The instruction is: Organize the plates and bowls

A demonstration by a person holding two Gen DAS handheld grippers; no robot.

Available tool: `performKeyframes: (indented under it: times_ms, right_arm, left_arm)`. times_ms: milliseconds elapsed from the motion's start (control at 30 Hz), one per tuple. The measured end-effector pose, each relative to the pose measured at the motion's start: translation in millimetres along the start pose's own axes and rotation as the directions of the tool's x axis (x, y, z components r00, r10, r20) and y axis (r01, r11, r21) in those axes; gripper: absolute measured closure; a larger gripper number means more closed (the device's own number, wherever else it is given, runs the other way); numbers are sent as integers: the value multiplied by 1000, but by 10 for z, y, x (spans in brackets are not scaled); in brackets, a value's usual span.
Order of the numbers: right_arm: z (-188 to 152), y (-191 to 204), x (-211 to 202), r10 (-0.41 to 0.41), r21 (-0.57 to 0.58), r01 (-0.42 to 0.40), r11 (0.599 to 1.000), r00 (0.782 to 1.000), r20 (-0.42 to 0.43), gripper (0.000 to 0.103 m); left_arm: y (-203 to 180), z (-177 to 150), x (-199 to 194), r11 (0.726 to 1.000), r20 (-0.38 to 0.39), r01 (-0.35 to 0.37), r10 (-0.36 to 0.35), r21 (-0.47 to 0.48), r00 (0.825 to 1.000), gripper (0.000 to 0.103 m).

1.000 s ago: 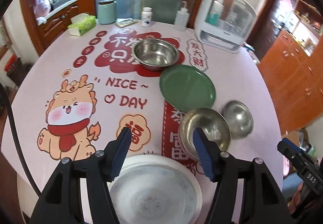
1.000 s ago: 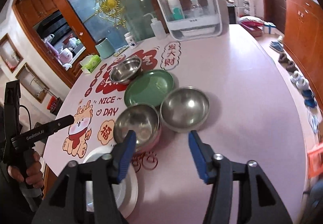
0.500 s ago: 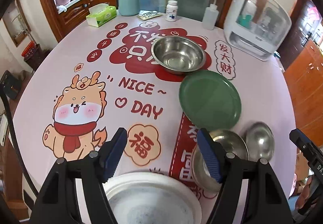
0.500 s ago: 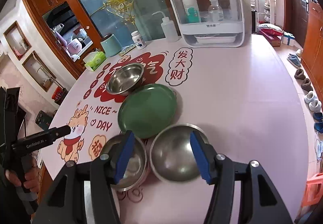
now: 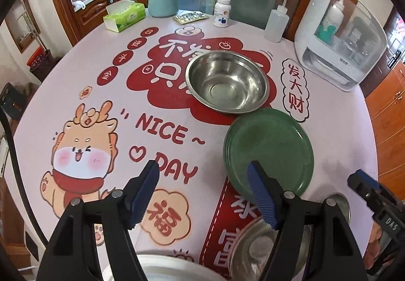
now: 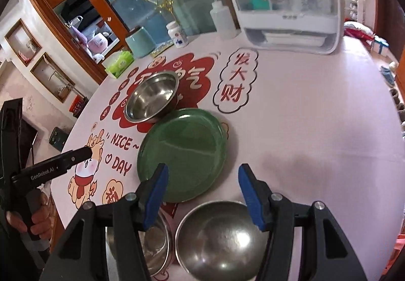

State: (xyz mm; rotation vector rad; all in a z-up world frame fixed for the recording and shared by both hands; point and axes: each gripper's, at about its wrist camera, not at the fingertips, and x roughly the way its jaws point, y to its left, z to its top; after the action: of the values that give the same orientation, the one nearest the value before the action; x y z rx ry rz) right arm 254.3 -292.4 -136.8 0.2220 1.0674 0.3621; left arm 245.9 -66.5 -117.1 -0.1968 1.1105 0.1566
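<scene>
In the left wrist view, the left gripper (image 5: 203,181) sits at the bottom of the frame with its blue fingers (image 5: 143,192) apart and nothing between them. Just above the right finger lies the green plate (image 5: 272,151), and above that, in the centre, a large steel bowl (image 5: 226,82). A white plate (image 5: 162,267) shows at the bottom edge, with a small steel bowl (image 5: 255,250) beside it at lower right.

In the right wrist view, the right gripper (image 6: 202,183) hangs with fingers apart and empty over the near edge of the green plate (image 6: 183,151). A round steel bowl (image 6: 220,238) lies at the bottom centre, just right of the small steel bowl (image 6: 154,245). The large steel bowl (image 6: 152,96) sits above the plate, touching its rim.
</scene>
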Motion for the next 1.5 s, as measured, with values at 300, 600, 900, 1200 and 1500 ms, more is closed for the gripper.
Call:
performKeyframes:
  times_ms: [300, 600, 900, 1200, 1500]
  right_arm:
    - [-16, -182, 400, 31, 80, -24, 996, 997, -78, 45]
    - [-47, -248, 589, 27, 125, -13, 992, 993, -114, 51]
    - [-55, -250, 697, 6, 141, 12, 990, 991, -130, 69]
    - [-57, -233, 798, -3, 123, 22, 992, 988, -153, 78]
    - [-63, -214, 853, 6, 118, 13, 993, 987, -159, 86]
  left_arm:
    - [-17, 20, 439, 995, -36, 93, -94, -18, 995, 32]
    - [-50, -50, 907, 988, -126, 150, -154, -40, 980, 45]
    - [17, -62, 1208, 981, -190, 176, -190, -84, 963, 65]
    - [70, -116, 1239, 968, -186, 225, -242, -109, 952, 82]
    - [-13, -125, 1255, 965, -196, 245, -259, -92, 946, 88]
